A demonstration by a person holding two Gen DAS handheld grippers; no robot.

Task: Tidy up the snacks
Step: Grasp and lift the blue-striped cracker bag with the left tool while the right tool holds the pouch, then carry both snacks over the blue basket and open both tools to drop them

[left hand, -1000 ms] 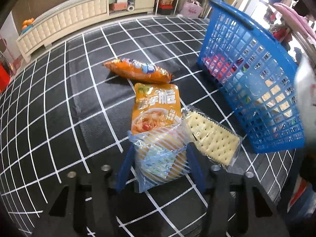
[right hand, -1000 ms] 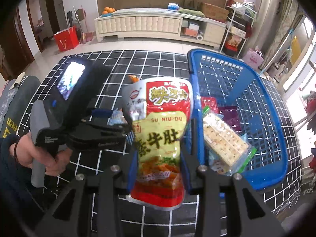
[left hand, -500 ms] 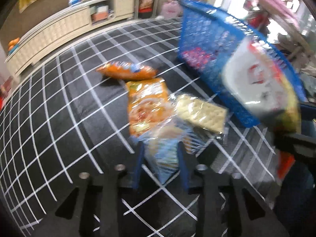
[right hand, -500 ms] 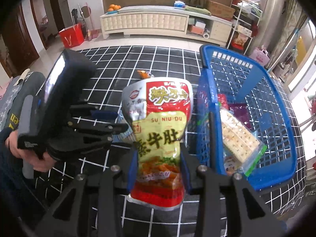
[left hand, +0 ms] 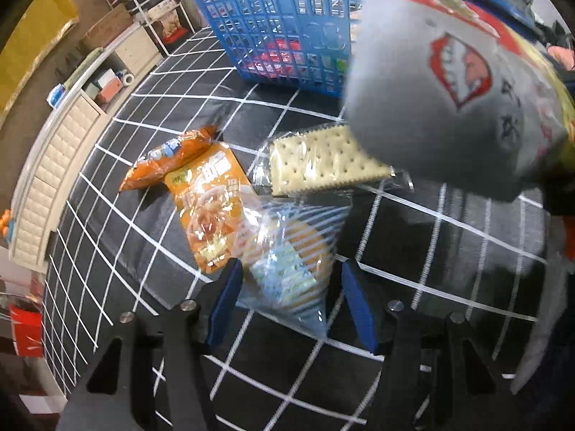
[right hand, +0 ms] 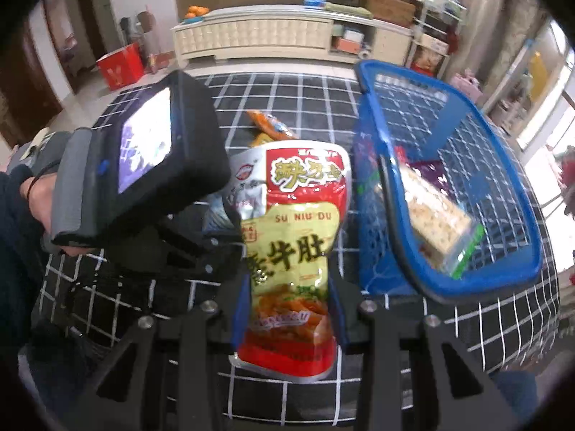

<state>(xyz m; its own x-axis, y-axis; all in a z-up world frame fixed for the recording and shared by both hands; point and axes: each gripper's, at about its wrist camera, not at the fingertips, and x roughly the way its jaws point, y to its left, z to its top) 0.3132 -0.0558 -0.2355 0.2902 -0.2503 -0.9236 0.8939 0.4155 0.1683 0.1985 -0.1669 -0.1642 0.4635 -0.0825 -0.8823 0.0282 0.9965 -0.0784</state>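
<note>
left fingers [left hand: 287, 305] opening, clear packet [left hand: 291, 269] between, seemingly loose | right fingers [right hand: 289, 309] clamp red pouch [right hand: 291, 251]

A red-and-yellow pouch [right hand: 291, 251] stands upright beside the blue basket [right hand: 503, 280] (crackers [right hand: 431, 215] inside). On the bench lie a clear striped bag [left hand: 287, 262], cracker pack [left hand: 323, 160] and two orange packets [left hand: 212, 208].

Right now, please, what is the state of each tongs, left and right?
Left tongs: opening, clear-wrapped biscuit pack between the jaws, pads not pressing.
Right tongs: closed on the red and yellow snack pouch.
</note>
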